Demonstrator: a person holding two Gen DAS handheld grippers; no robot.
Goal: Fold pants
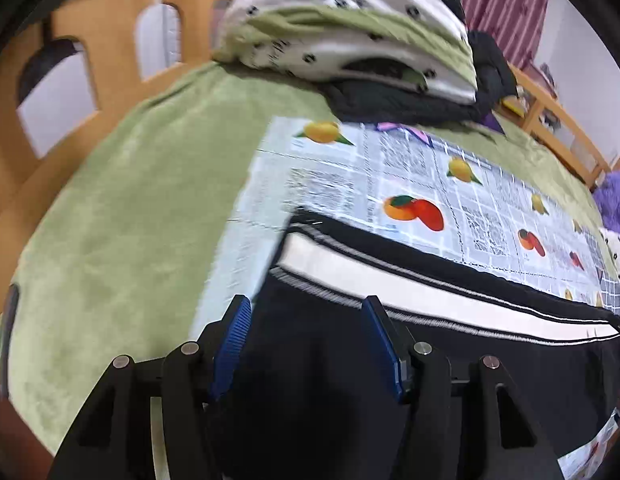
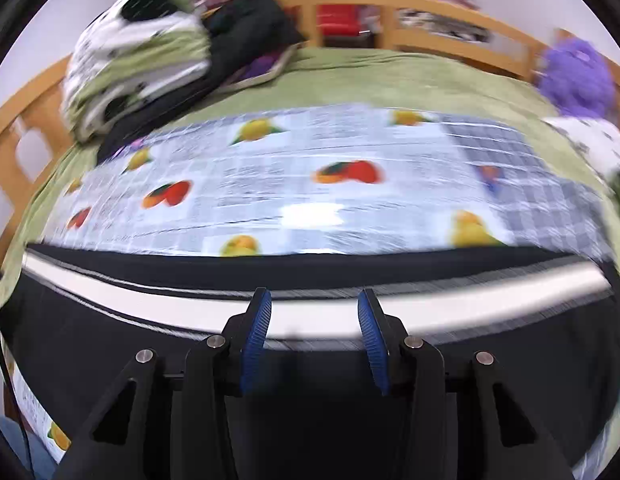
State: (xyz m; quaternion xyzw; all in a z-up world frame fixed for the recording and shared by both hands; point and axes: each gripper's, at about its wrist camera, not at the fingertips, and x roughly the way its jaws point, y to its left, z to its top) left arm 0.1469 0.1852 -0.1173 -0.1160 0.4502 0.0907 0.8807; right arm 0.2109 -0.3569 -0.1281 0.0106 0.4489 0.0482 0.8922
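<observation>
Sadly, fruit-print mat (image 2: pixel 269 184) text blurs beyond pants (image 2: pixel 310 420).

Looked like a home bedroom. Showed a wooden bed frame (image 2: pixel 430 12) at top, green blanket (image 1: pixel 129 200), folded bedding (image 1: pixel 350 24), striped curtains (image 1: pixel 506 4).

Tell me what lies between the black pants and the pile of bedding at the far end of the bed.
In both views, the fruit-print sheet lies between the pants and the bedding pile.
</observation>
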